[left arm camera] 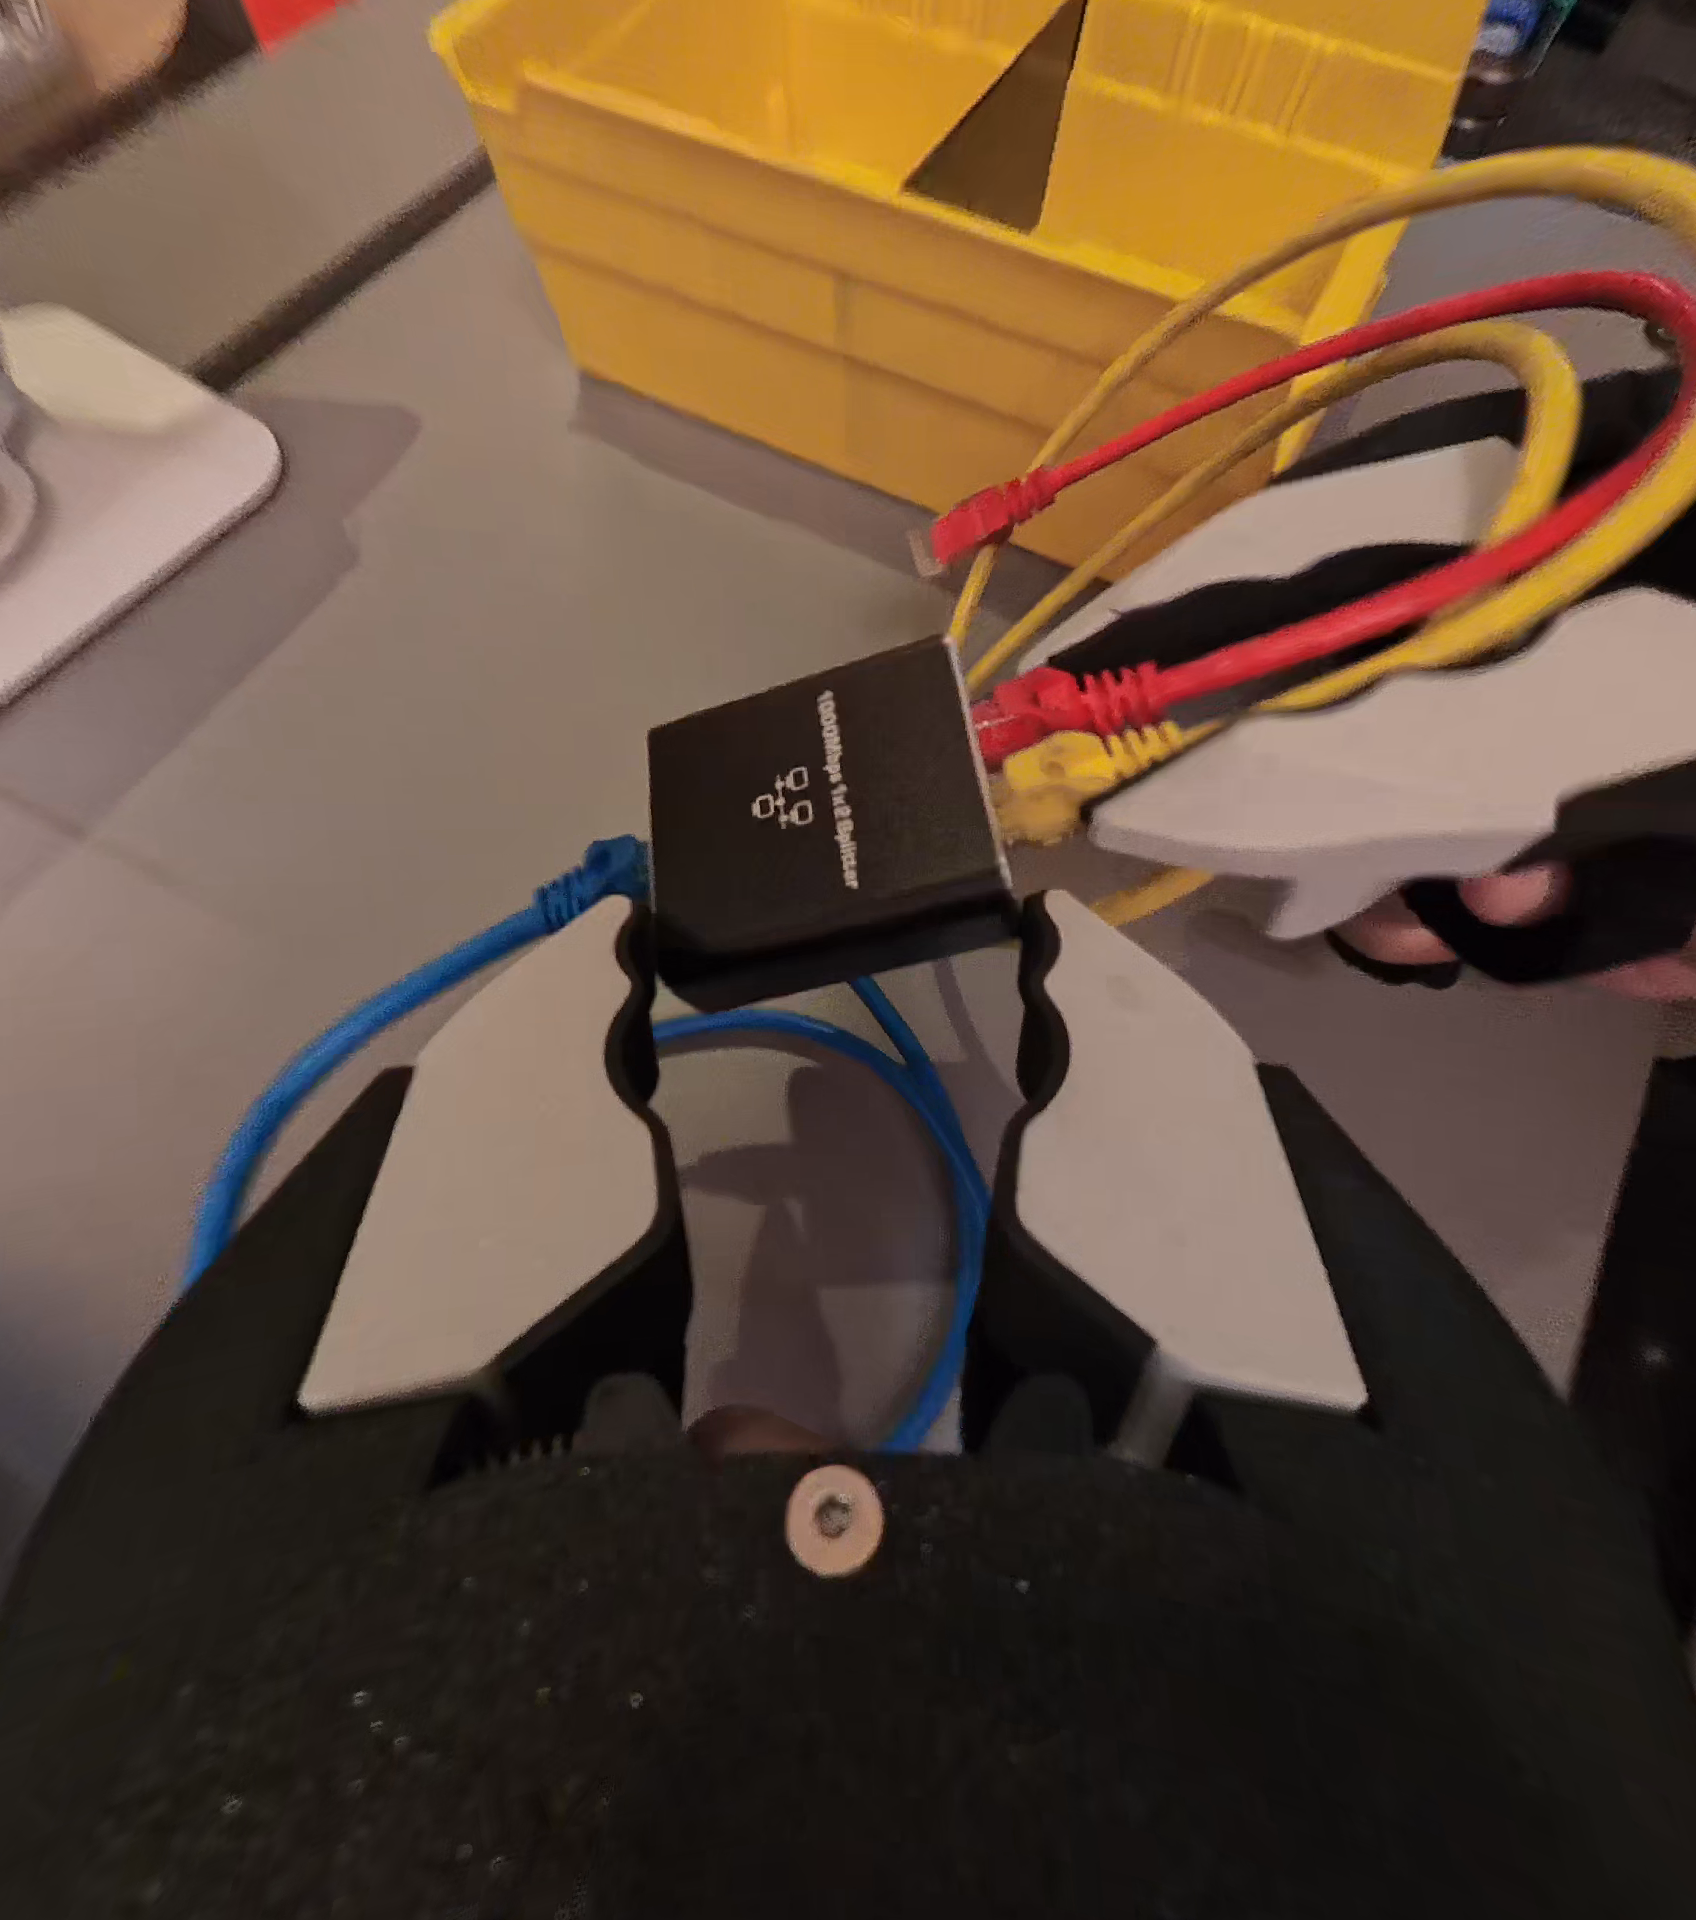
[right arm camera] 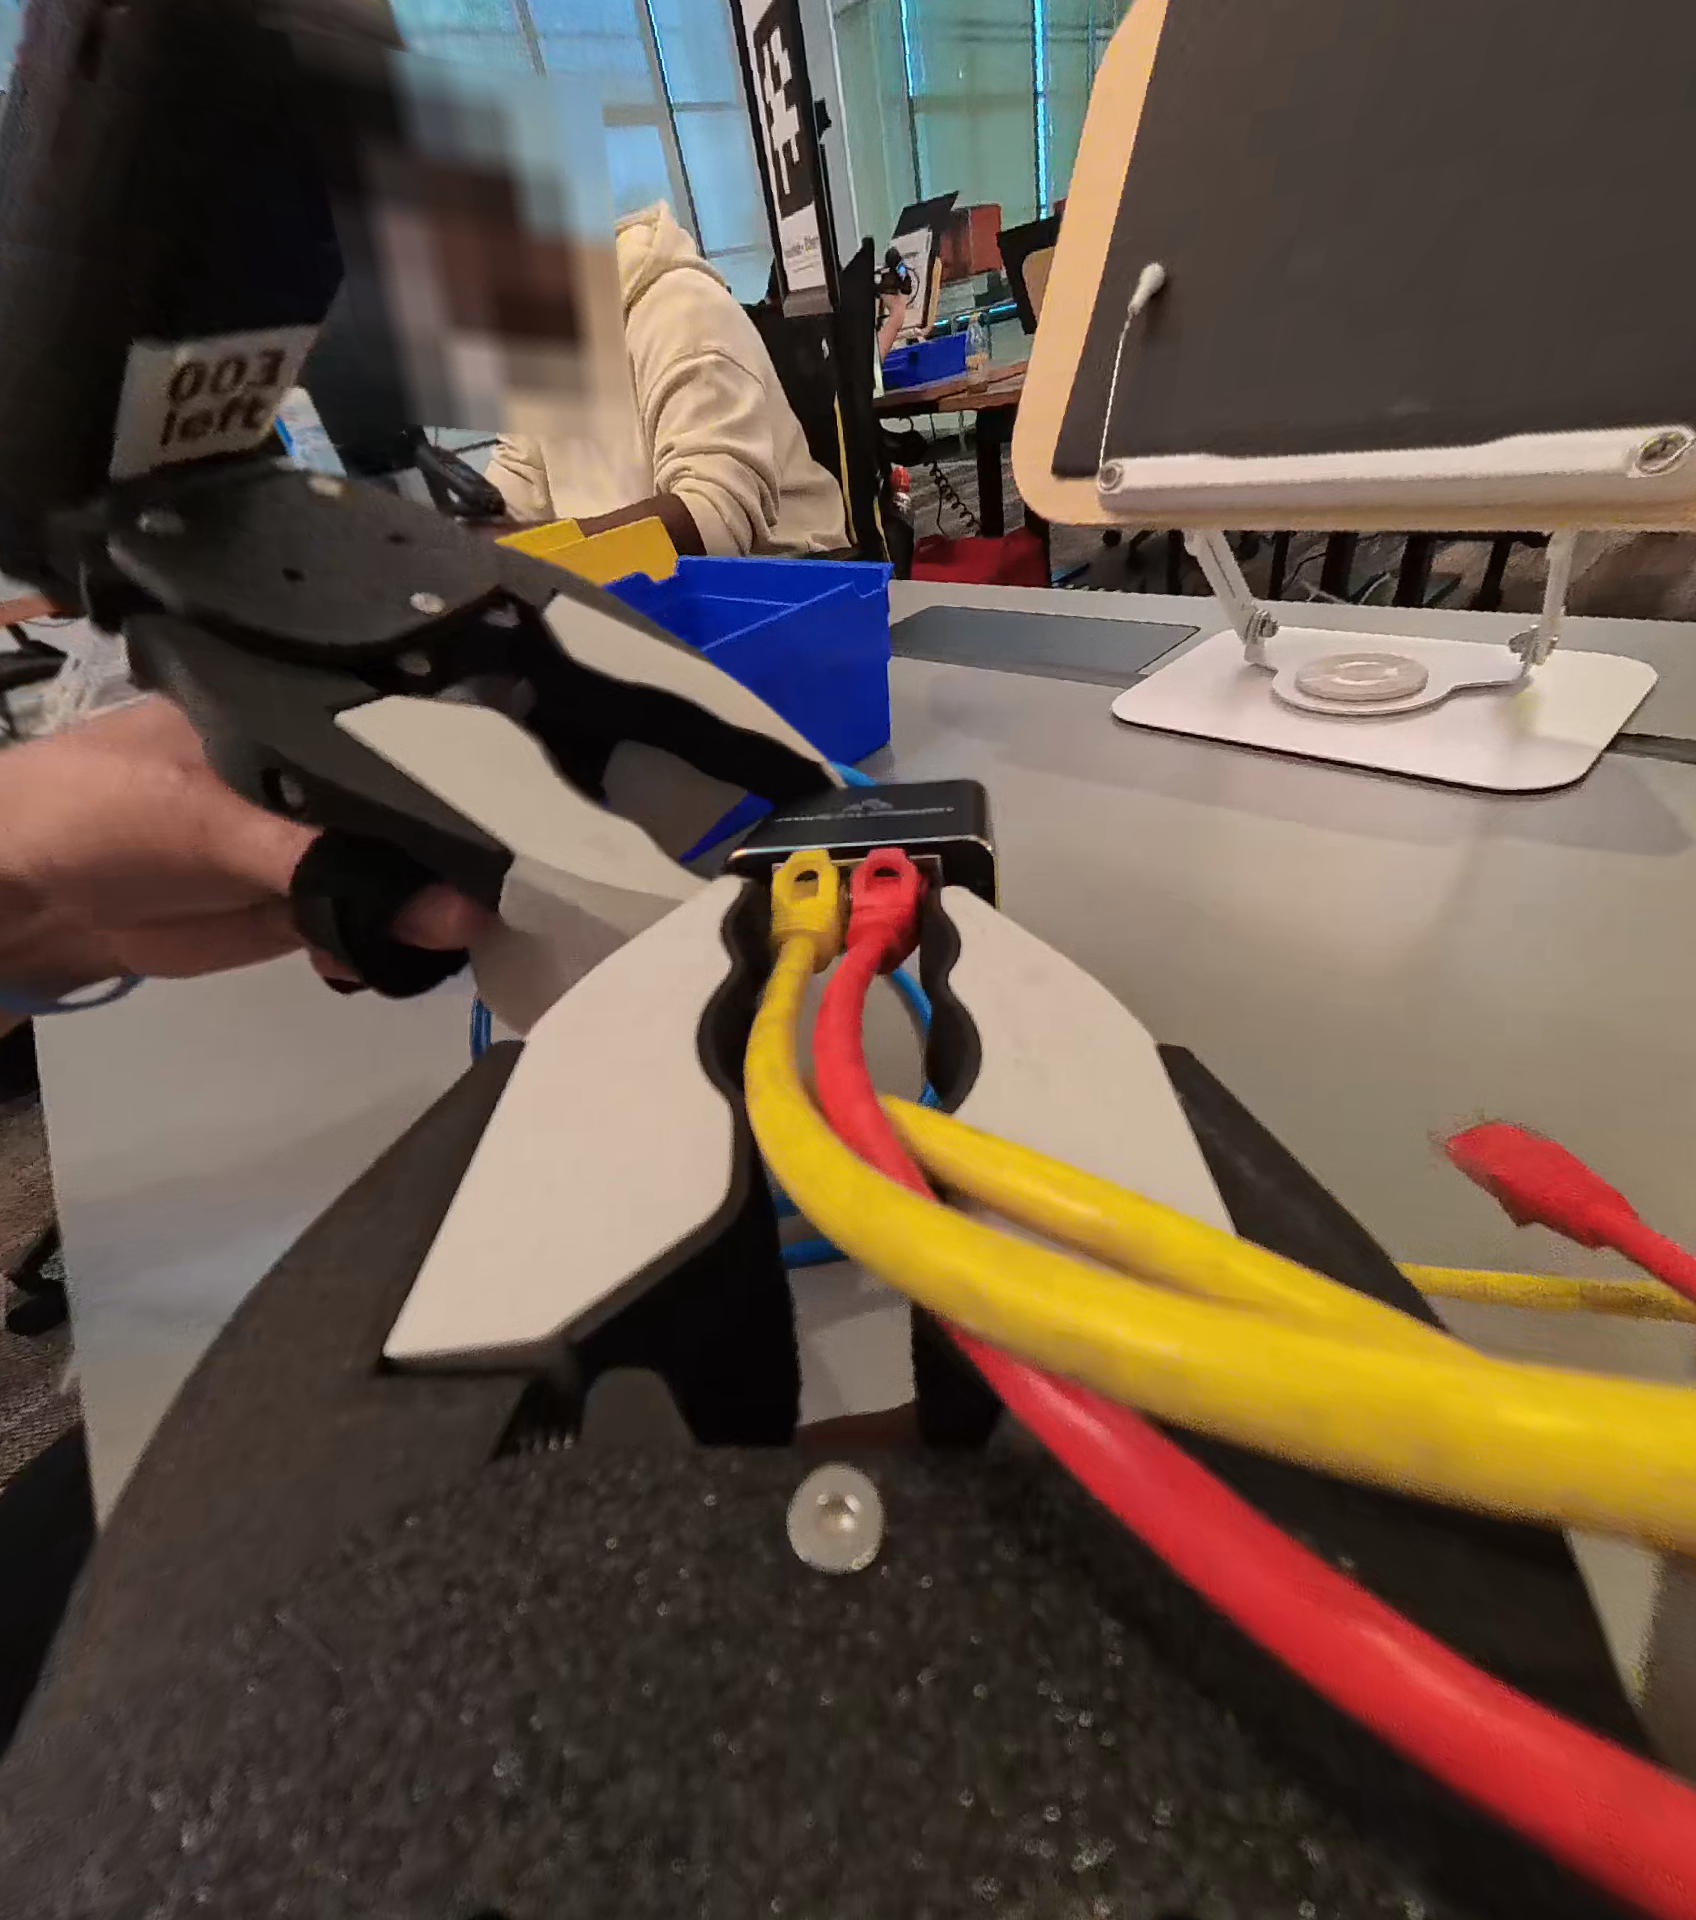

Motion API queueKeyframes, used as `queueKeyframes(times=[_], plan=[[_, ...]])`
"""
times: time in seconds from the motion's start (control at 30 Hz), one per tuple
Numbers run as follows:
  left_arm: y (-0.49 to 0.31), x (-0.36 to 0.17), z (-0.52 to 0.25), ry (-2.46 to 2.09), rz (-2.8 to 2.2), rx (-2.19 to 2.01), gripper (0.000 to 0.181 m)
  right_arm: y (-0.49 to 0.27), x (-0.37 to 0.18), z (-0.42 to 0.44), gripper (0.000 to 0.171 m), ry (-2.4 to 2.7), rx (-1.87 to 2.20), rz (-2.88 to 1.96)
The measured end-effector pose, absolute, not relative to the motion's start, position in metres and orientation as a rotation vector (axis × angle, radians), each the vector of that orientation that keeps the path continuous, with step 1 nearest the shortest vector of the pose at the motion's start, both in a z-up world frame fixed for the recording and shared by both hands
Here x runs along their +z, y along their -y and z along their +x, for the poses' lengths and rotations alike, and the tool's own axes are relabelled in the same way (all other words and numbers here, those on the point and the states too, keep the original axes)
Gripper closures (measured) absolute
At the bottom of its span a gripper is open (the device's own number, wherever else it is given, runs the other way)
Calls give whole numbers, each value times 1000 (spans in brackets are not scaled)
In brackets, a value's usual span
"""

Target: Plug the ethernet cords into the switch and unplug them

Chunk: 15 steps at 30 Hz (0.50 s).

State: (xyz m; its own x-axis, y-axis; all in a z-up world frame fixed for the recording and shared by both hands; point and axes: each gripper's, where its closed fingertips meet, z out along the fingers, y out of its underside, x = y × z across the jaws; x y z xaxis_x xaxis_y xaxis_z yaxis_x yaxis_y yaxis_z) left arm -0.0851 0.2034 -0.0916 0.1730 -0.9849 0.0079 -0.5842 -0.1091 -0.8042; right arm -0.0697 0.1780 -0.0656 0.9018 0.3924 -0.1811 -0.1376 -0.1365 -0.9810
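My left gripper (left arm camera: 833, 930) is shut on the black switch (left arm camera: 823, 800) and holds it by its near edge above the grey table (left arm camera: 408, 675). A blue cord (left arm camera: 553, 904) is plugged into the switch's left end. A yellow plug (right arm camera: 802, 899) and a red plug (right arm camera: 885, 894) sit side by side in its other end. My right gripper (right arm camera: 844, 909) is closed around both plugs, one finger on each side. It also shows in the left wrist view (left arm camera: 1060, 746). The red cord's free plug (right arm camera: 1530, 1174) hangs loose, also in the left wrist view (left arm camera: 969, 525).
A yellow bin (left arm camera: 927, 260) stands just behind the switch. A blue bin (right arm camera: 792, 644) stands on the table. A white tablet stand (right arm camera: 1384, 707) holds a dark board. A person in a cream hoodie (right arm camera: 709, 395) sits beyond the table.
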Motion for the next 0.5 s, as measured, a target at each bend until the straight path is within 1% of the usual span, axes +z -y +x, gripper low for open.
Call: queueKeyframes(times=[0.1, 0.13, 0.23, 0.37, 0.5], plan=[[-205, -89, -93, -1501, -1569, -604, 123, -178, -67, -65, 143, 169, 488, -1683], [-208, -90, -96, -1506, -1498, -504, 120, -177, -69, -64, 143, 158, 504, -1696], [-213, -99, -102, -1536, -1297, -242, 119, -177, -74, -59, 144, 98, 575, -1715], [-220, -98, -98, -1464, -1048, 60, 125, -177, -76, -66, 143, 78, 633, -1719], [-209, -105, -79, -1454, -923, 108, 130, -179, -81, -79, 143, 107, 632, -1742]])
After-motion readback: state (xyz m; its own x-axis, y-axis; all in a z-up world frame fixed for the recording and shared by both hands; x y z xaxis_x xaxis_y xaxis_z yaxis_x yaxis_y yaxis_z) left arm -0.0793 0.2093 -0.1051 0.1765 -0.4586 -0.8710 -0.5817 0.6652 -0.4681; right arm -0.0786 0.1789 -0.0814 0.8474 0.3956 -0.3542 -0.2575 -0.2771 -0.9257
